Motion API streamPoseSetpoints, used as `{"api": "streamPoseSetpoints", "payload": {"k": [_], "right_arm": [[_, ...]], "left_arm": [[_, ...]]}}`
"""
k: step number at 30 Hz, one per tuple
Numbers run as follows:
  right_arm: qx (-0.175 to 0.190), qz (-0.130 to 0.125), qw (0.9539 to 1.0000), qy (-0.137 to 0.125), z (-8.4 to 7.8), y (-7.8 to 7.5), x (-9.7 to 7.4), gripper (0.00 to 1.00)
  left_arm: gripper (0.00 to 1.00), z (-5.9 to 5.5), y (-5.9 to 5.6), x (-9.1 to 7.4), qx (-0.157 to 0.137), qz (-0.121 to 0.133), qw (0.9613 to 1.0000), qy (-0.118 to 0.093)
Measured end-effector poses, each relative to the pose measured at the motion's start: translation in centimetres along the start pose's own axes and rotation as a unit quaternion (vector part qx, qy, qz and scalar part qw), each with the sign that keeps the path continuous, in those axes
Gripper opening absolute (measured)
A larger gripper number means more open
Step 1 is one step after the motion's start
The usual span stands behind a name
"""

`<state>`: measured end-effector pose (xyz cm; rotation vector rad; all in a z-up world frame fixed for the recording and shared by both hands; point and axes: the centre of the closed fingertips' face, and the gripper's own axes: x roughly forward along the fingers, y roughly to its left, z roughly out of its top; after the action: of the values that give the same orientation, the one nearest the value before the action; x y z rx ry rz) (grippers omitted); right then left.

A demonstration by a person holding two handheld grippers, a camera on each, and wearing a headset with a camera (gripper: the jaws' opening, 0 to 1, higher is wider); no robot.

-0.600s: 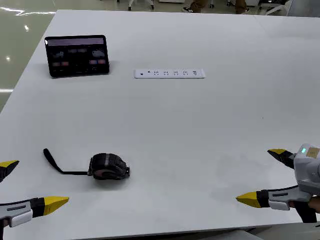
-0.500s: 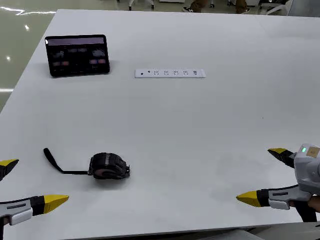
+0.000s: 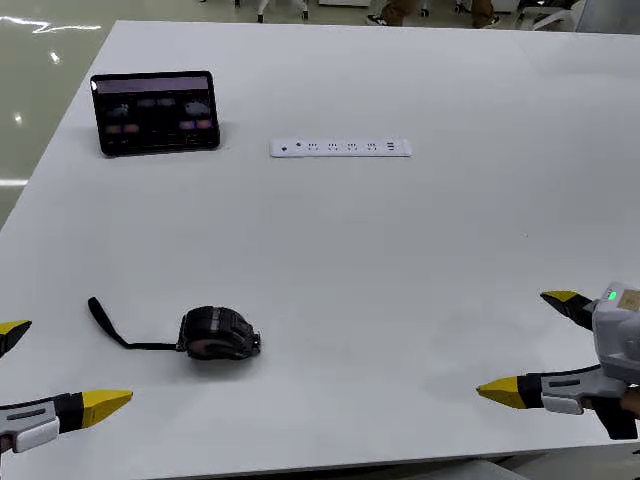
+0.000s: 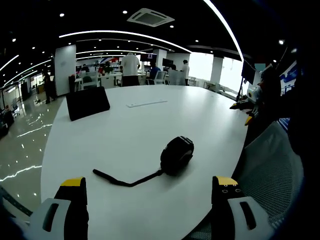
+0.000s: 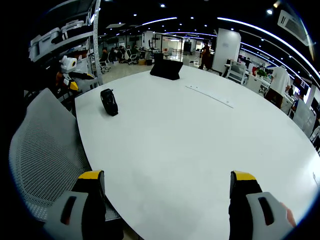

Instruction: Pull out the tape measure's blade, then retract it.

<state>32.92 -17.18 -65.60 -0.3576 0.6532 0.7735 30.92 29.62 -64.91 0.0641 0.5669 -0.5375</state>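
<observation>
Still the opening step: the left gripper [image 3: 70,363] and right gripper [image 3: 522,343] hover with jaws spread; next, the left should clamp the near-left tape measure [image 3: 218,333].

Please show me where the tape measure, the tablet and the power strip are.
Tape measure [image 3: 218,334], head view, on the middle of its black case.
Tablet [image 3: 155,111], head view, on the middle of its screen.
Power strip [image 3: 340,148], head view, on its middle.
</observation>
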Motion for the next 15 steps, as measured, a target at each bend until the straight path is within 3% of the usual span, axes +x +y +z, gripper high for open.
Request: {"api": "streamPoseSetpoints", "payload": {"k": [5, 6, 10, 13, 15], "right_arm": [[-0.012, 0.000, 0.9999, -0.007, 1.2, -0.4, 0.3, 1.00], [-0.017, 0.004, 0.9998, -0.012, 1.6, -0.4, 0.4, 1.00], [-0.026, 0.016, 0.9994, -0.017, 2.8, -0.5, 0.8, 1.00], [-0.031, 0.032, 0.9988, -0.021, 3.7, -0.3, 1.4, 1.00], [-0.042, 0.042, 0.9978, -0.028, 4.5, 0.1, 2.0, 1.00]], "left_arm": [[1.00, 0.9, 0.1, 0.5, 0.016, -0.010, 0.9998, 0.001], [1.00, 1.4, 0.6, 0.6, 0.032, 0.000, 0.9995, -0.002], [1.00, 2.7, 0.8, 1.1, 0.042, -0.011, 0.9990, -0.005], [1.00, 3.2, 0.6, 1.6, 0.057, -0.028, 0.9980, 0.005], [1.00, 3.1, -0.2, 2.1, 0.073, -0.055, 0.9956, 0.021]]}}
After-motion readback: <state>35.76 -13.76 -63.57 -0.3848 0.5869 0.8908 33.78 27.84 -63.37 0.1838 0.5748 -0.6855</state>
